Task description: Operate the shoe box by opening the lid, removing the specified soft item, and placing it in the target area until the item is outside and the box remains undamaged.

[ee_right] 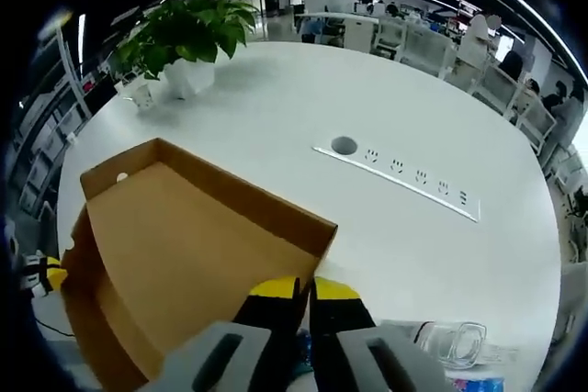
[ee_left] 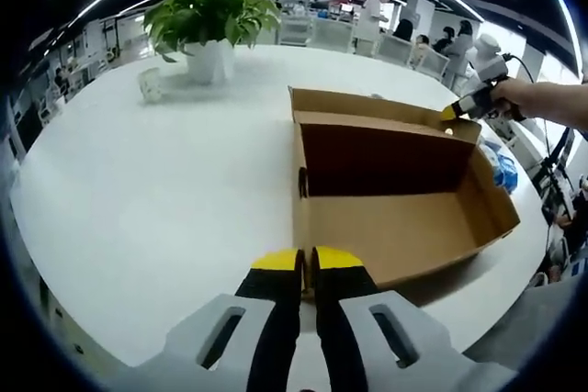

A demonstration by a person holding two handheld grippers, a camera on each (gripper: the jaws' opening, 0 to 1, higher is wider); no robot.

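White table (ee_left: 147, 190) — one shoe box (ee_left: 404, 227), one potted plant (ee_left: 209, 20), one cup (ee_left: 150, 84).

Matt brown cardboard shoe box (ee_left: 395, 218) on smooth, glossy white table (ee_left: 165, 190)

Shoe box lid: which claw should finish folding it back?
Right, probably. The right claw pinches the lid at its free corner. The left claw is closed on the near wall of the shoe box, so it is well placed to steady it.
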